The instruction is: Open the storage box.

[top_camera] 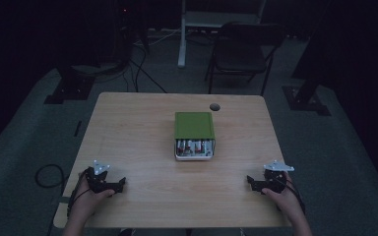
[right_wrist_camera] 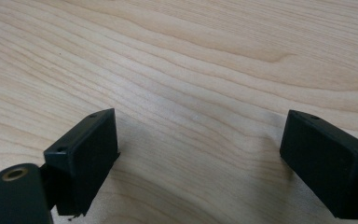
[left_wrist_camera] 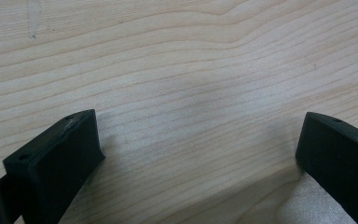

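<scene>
The left gripper (top_camera: 117, 185) rests near the wooden table's (top_camera: 128, 132) front-left corner, jaws spread wide over bare grain. At centre sits a green-lidded box (top_camera: 194, 134), long axis running front to back, its open end toward the person showing cylindrical batteries (top_camera: 193, 146). The right gripper (top_camera: 252, 182), near the front-right corner, is likewise agape and empty.

Each black hand-held gripper (top_camera: 121, 185) (top_camera: 250, 182) has blocky jaws with screw holes, a grey three-cornered plate, and a trailing cable.

Bare table (top_camera: 128, 128) flanks what seems a green box (top_camera: 194, 126).

Dim lab or studio, black curtains, stand bases (top_camera: 63, 91), floor cables (top_camera: 142, 69), folding chair (top_camera: 241, 51), wooden table (top_camera: 128, 132)
</scene>
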Available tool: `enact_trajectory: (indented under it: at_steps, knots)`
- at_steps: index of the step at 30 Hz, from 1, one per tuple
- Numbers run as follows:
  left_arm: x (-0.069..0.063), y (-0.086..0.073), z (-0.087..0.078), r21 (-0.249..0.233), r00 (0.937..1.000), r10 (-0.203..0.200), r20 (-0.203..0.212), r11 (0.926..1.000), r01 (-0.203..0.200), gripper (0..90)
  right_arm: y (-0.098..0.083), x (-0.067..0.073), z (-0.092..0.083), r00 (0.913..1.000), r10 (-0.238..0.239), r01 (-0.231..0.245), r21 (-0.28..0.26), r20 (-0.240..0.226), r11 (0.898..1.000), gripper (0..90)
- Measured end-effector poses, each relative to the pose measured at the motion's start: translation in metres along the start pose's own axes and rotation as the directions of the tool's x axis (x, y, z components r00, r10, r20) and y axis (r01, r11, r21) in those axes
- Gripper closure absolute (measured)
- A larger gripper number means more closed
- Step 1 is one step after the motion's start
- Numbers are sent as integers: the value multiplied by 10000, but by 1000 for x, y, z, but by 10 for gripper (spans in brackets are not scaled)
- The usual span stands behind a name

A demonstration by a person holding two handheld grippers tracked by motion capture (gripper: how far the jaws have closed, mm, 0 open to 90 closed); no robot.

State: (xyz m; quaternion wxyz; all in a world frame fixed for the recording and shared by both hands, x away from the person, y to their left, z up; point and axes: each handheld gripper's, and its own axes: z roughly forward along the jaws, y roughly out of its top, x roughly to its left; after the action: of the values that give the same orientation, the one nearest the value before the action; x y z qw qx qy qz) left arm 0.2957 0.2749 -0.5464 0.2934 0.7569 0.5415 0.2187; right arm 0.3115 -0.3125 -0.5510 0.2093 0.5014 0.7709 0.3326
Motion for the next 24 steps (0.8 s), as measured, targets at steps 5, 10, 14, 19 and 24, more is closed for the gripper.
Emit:
enact_trajectory:
  at_steps: [5,10,14,19,24]
  knots:
    - [0,-1,-1,-5,10000,60,64,10000,-60,5,0,0,0,10000,14,-14,19,-12,10000,107]
    - [0,-2,-1,1,10000,19,22,10000,-19,5,0,0,0,10000,9,-9,7,0,10000,107]
    - [-1,-2,-2,-20,10000,94,33,10000,-94,6,0,0,0,10000,0,0,1,4,10000,107]
    - [-4,-3,-3,-113,9993,368,-64,9993,-369,7,0,0,0,10000,0,0,1,10,10000,108]
    - [-6,-3,-3,-188,9980,626,-75,9979,-627,7,0,0,0,10000,5,-5,0,10,10000,108]
